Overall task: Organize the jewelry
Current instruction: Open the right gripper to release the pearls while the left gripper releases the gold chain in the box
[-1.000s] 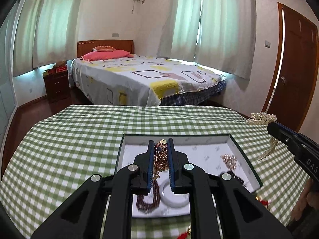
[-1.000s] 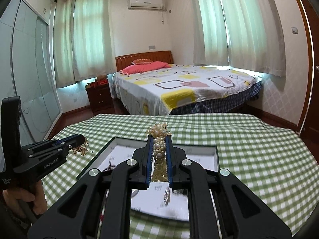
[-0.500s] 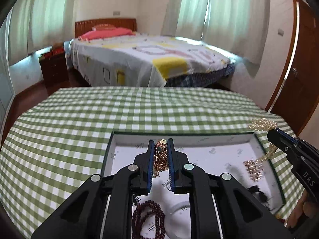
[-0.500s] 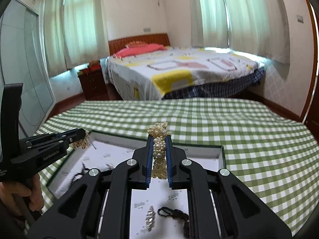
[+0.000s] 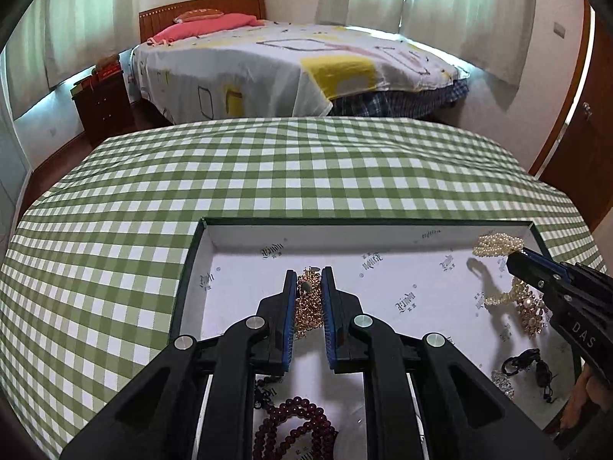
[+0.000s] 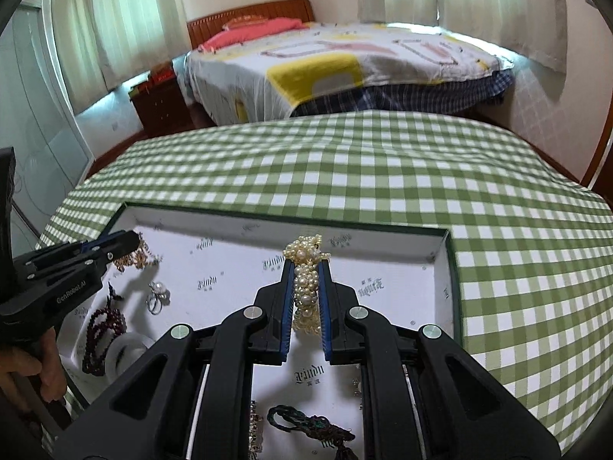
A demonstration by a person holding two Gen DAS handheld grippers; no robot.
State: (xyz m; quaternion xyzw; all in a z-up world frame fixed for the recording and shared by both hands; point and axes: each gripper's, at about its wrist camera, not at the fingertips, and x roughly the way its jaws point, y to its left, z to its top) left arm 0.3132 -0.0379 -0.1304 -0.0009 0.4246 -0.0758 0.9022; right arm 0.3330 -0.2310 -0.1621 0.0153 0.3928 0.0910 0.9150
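Two hand-held grippers hang over a shallow, dark-rimmed tray (image 5: 193, 257) lined with white printed paper, set on a green-and-white checked tablecloth (image 5: 306, 161). The left gripper (image 5: 309, 280) is clamped on a bunched gold chain necklace (image 5: 308, 304) above the tray's left half. The right gripper (image 6: 306, 272) is clamped on a cluster of cream pearls (image 6: 306, 283), a strand of which dangles toward the right half. Loose in the tray lie dark red beads (image 5: 295, 427) nearest the camera, a pale bangle (image 6: 124, 350) beside them, a pearl ring (image 6: 158, 294), a gold pearl-set ornament (image 5: 530, 312) and a black cord piece (image 5: 525, 360) at the right. Beyond the table stand a bed (image 5: 291, 57) with a patterned cover and a dark nightstand (image 5: 101, 105).
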